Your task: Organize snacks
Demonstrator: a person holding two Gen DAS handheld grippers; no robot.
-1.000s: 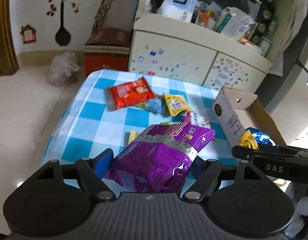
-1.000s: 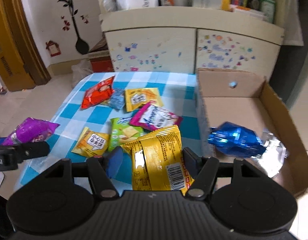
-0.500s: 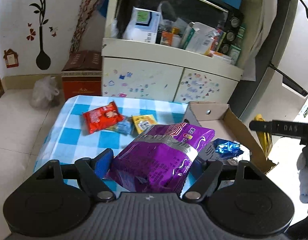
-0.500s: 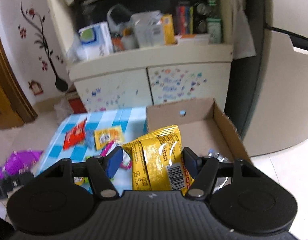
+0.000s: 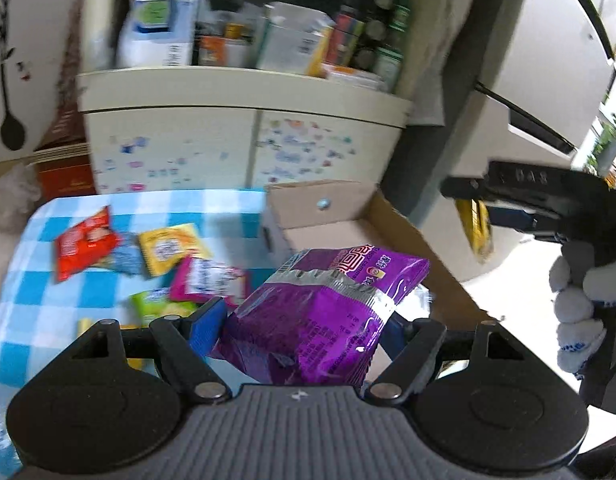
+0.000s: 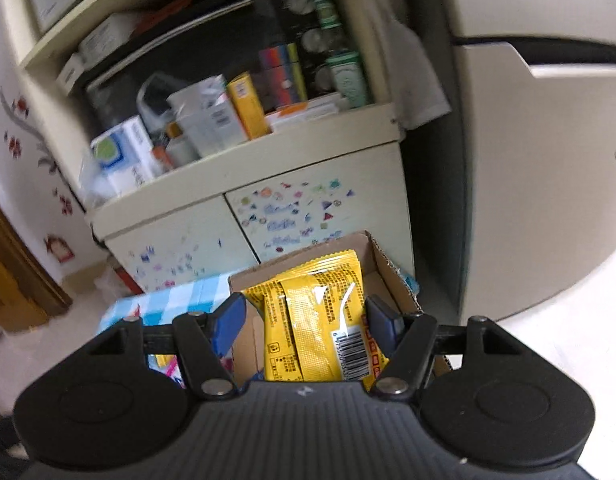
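Observation:
A purple snack bag is clamped in my left gripper, which hangs over the near left corner of an open cardboard box. To the right, my right gripper sits in a gloved hand, and a yellow snack packet dangles from it beyond the box's right wall. In the right wrist view that gripper is shut on the yellow packet, and the box lies below and ahead. Several loose snacks lie on the blue checked table: a red packet, a yellow one and a pink one.
A cream cabinet with stickers and cluttered shelves stands just behind the table and box. A white fridge stands to the right, with bare floor in front of it. A red carton and a plastic bag sit on the floor at the left.
Both grippers have swung right, from over the table towards the box, each keeping its bag. The right gripper rose and rolled, and is now beyond the box's right side.

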